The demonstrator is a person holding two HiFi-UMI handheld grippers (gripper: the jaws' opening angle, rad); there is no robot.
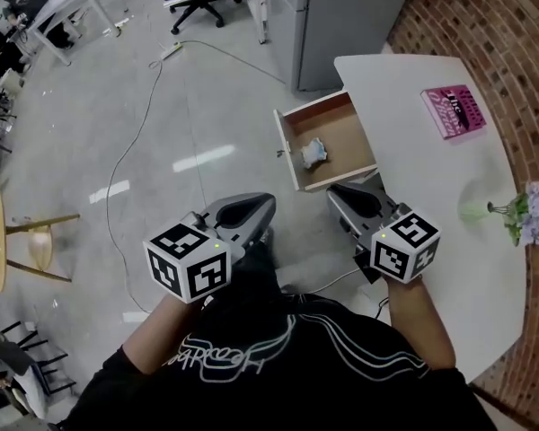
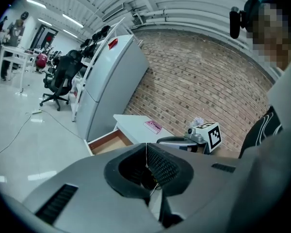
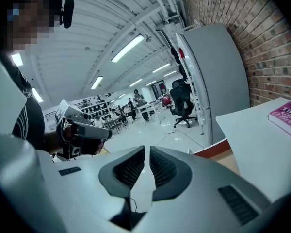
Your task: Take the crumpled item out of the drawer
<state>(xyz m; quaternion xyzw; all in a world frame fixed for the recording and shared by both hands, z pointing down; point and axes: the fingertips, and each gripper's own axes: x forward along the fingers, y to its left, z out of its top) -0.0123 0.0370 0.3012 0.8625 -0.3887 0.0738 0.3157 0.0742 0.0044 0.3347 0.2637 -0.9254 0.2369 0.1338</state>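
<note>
Fingers on left gripper (image 2: 146,149) and right gripper (image 3: 146,152) are pressed together, empty; entering unopened, they could shove the crumpled item (image 1: 313,153) deeper into the drawer (image 1: 287,147).

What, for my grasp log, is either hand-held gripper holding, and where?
Nothing: left hand-held gripper and right hand-held gripper are shut, empty; crumpled paper lies in drawer.

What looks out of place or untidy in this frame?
A crumpled wad lies alone in the open drawer, which juts from the white table. A loose cable snakes across the floor. Nothing looks spilled.
</note>
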